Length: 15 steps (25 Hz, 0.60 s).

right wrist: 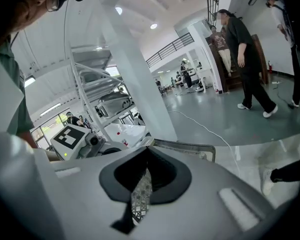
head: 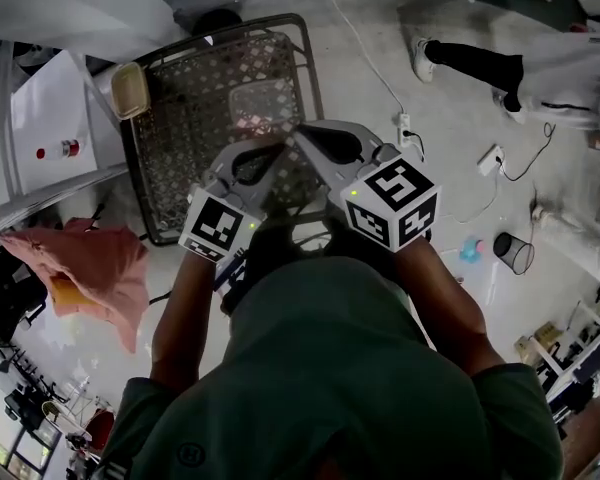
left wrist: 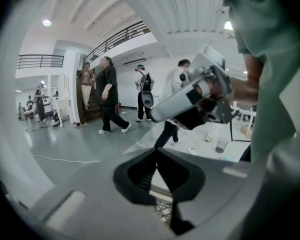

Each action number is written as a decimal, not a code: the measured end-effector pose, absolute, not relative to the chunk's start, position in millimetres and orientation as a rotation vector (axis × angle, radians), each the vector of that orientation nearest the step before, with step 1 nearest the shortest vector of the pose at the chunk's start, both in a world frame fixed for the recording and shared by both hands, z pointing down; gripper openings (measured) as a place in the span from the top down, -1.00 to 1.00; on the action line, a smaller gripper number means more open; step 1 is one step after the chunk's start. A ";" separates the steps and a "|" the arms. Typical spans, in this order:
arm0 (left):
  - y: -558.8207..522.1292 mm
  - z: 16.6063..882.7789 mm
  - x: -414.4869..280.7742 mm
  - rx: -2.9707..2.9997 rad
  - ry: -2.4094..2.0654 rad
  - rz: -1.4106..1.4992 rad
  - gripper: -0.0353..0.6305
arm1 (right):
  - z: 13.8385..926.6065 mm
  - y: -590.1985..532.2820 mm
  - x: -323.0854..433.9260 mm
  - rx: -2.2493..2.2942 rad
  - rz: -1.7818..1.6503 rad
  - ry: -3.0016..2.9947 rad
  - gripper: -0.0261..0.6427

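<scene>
- Basket (head: 195, 118) stands on the floor (head: 450, 158) right under both tools, btw a white surface (head: 40, 108) on its left & a white cable (head: 365, 48) on its right. Judgement: work from above its open top w/ tips kept off the rim, so nothing snags in the mesh.
- Tools: left tool (left wrist: 156, 150) is clenched, tips meeting, nothing gripped; only mesh shows thru the slit below them. The right tool (right wrist: 147, 149) is the same, clenched & empty.
- Their noses nearly meet over the basket's near edge, so it's prob. best to keep the elbows apart & move one at a time to avoid a knock.
- Materials, big to small. Floor: pale grey, smooth, slightly glossy.
- Basket: dark metal wire, diamond-lattice walls, rounded tube rim. Rigid, w/ many holes that could catch a tip.
- Pink cloth (head: 90, 268): soft, crumpled, draped by the basket's near-left corner.
- Tools: hard grey plastic, curved arms w/ black ribbed pads. Each carries a cube w/ black & white square markers.
- Tan tray (head: 130, 88): small, shallow, rounded corners, at the basket's far-left corner. Touching or just beside, can't tell.
- Black mesh bin (head: 513, 252): small, round, well apart at right.
</scene>
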<state>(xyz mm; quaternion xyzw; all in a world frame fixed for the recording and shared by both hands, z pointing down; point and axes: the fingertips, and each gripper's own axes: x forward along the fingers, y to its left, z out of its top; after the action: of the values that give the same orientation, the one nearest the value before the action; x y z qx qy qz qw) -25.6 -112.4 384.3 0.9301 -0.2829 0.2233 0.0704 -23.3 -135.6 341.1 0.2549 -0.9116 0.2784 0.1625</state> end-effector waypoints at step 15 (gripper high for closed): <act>-107.5 415.9 -33.7 2.776 -0.772 0.753 0.88 | 359.8 -137.1 -38.7 0.690 0.820 -2.572 0.90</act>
<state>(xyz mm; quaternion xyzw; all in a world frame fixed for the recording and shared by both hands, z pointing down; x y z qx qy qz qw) -33.7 -107.5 415.9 0.9290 -0.2585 0.2520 0.0814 -38.7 -137.1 359.8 0.2437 -0.9085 0.2896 0.1769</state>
